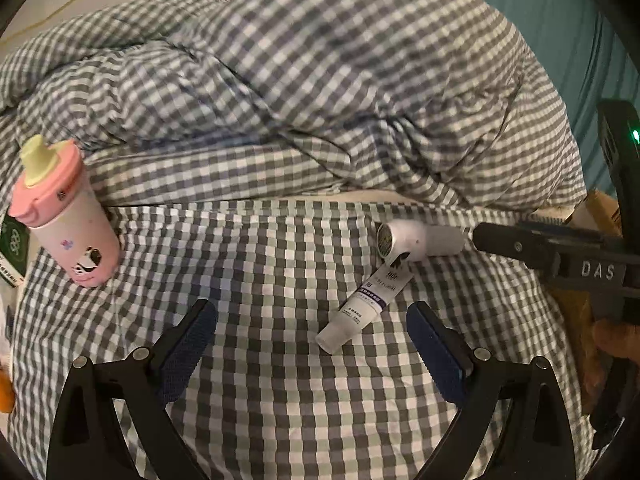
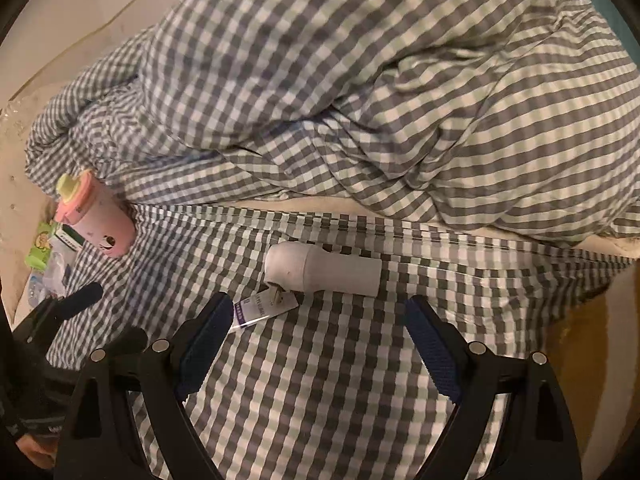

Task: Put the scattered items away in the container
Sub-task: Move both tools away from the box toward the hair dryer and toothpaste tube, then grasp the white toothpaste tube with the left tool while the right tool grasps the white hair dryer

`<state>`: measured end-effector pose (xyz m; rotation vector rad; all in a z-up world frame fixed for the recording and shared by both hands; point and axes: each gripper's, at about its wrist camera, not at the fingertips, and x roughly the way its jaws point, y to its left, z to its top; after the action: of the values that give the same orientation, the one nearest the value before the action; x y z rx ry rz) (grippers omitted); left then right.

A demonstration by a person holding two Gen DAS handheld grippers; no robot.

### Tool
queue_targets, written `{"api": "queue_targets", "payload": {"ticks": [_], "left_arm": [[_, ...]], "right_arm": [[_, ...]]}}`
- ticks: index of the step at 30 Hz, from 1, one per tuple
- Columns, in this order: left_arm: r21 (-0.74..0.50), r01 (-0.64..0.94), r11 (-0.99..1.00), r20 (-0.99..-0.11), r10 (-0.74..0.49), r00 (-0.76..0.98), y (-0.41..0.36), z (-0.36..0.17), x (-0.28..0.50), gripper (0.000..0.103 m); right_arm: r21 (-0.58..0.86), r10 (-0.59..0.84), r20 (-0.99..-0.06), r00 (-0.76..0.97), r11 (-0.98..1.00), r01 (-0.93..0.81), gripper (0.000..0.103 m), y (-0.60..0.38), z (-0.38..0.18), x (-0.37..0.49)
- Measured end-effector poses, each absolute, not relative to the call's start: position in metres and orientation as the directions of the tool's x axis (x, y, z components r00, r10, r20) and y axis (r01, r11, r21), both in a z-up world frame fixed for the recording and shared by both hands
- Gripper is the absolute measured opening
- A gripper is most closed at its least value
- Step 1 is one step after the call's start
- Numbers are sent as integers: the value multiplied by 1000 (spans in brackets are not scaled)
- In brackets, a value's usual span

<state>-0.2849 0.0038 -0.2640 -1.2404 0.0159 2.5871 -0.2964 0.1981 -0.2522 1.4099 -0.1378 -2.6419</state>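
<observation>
A white tube with a purple label [image 1: 360,312] lies on the checked sheet [image 1: 280,380], just ahead of my left gripper [image 1: 310,312], whose jaws stand wide open around nothing. Behind the tube lies a white cylindrical device [image 1: 420,240], its end resting over the tube's flat tail. A pink cup with a pale green spout [image 1: 64,220] leans at the left. In the right wrist view my right gripper [image 2: 320,308] is open and empty, just short of the white device [image 2: 324,274]. Its left finger hides most of the tube [image 2: 264,310]. The pink cup [image 2: 96,220] shows far left.
A bunched checked duvet [image 1: 320,80] rises behind the items. Small packets and a green box [image 2: 40,248] lie left of the cup. A brown cardboard edge [image 1: 596,208] shows at the right, behind a finger [image 1: 516,246] of the right gripper. A teal surface [image 1: 540,20] stands beyond.
</observation>
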Motion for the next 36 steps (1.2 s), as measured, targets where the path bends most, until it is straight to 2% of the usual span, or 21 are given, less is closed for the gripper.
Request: {"api": "queue_targets", "payload": {"ticks": [8,16,25,36], "left_arm": [[-89,-284,-955,-788,241,-566,15,-295,-296,98],[-125,-304,-944,-796,279,-537,20,-313,-308,98],[-131,-339,-932,-798,302,-522,34,-326,-314,98],[-153,-341,-928,-790,322,-522,38,-334,-325,98]], "right_arm": [[144,-171,-839,-516,-985,92,88,185,-281,-323],[127,-148,-853,-501,-989,77,88,179,-303,-342],[11,-51,-844,-533,-997,76,91,164,-309,-359],[-50,31,-850,-527,-998,23,102,159,-322,-377]]}}
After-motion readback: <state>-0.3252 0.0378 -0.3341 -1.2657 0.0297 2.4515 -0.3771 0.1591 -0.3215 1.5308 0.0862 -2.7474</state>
